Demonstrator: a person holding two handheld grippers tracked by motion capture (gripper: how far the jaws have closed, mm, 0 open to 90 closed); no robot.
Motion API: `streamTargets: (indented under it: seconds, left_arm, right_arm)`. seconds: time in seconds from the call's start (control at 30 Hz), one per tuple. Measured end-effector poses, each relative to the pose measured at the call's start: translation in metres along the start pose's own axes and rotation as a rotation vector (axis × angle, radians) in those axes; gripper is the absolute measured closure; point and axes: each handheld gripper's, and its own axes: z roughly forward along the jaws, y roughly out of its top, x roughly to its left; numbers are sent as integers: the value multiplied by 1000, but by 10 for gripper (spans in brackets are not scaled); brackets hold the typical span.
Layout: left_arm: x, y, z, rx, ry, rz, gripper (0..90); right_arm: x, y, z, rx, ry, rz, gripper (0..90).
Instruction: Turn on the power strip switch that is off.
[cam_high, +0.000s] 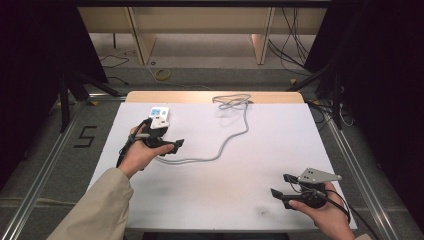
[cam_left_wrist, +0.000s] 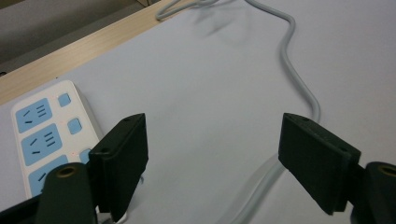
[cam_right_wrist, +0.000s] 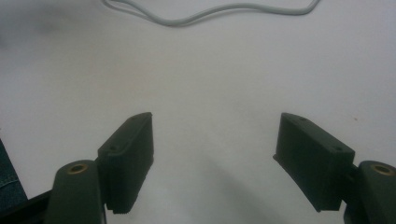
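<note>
power strip (cam_left_wrist: 44, 135) lies flat on the white surface (cam_high: 210, 200), far-left part, blue socket faces up, so plugs can go in from above. its grey cable (cam_high: 227, 140) snakes off toward a coil at the far edge. left tongs (cam_high: 170, 146) sit just beside the strip, spread wide, pinching nothing; cable runs under them. right tongs (cam_high: 282, 186) also spread and empty, parked near the right corner, well apart, likely on standby.

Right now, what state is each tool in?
Left tool: open, holding nothing; power strip beside it.
Right tool: open, holding nothing.
</note>
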Motion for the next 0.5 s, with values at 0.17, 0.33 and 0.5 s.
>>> streamTargets:
  seconds: [0.17,0.33,0.5]
  left_arm:
    - [-9,-10,-6,-2,-38,-5,232]
    - [-17,-19,-11,-2,-54,6,222]
    - [-20,-23,-16,-22,-58,18,217]
  right_arm:
    - [0,0,0,0,-1,1,282]
    - [0,0,2,4,0,-2,282]
    - [0,1,1,4,-2,-3,282]
